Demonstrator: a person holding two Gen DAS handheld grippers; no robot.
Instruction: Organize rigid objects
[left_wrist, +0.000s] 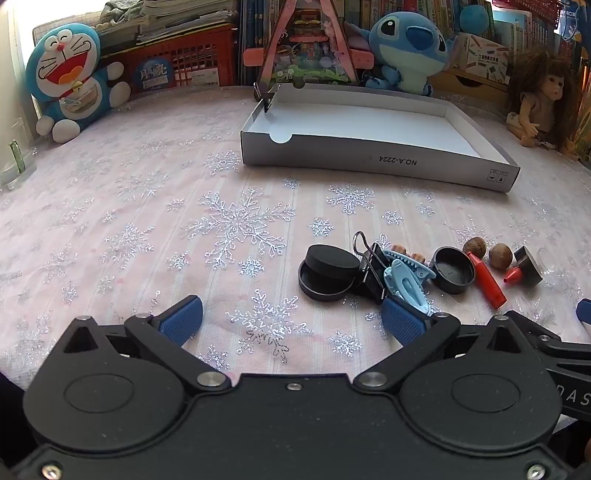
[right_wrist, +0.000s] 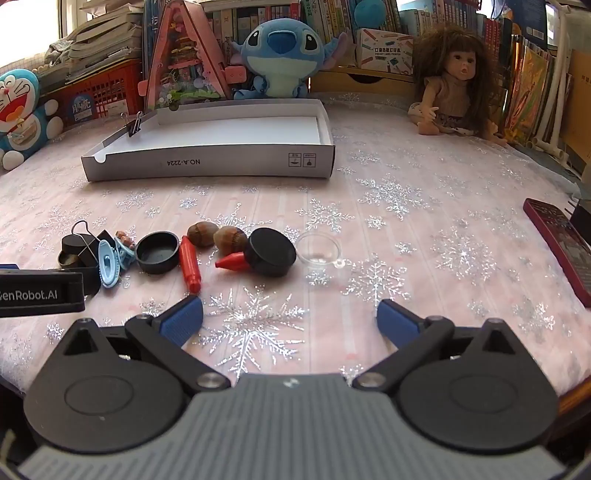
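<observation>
Both hand-held grippers were held with jaws spread wide and nothing between them: the left hand-held gripper (left_wrist: 291, 319) low over the desk (left_wrist: 129, 221), its right finger just beside the blue hair clip (left_wrist: 406, 286), and the right hand-held gripper (right_wrist: 290, 317) short of the pile. Little of the task was judged done. Only 1 binder clip (right_wrist: 133, 124) was seen clipped on the white box (right_wrist: 207, 162), whose floor was otherwise bare. Left on the desk were the black lids (right_wrist: 157, 252), 2 nuts (right_wrist: 216, 236), the red pieces (right_wrist: 190, 269) and a clear dish (right_wrist: 318, 249).
</observation>
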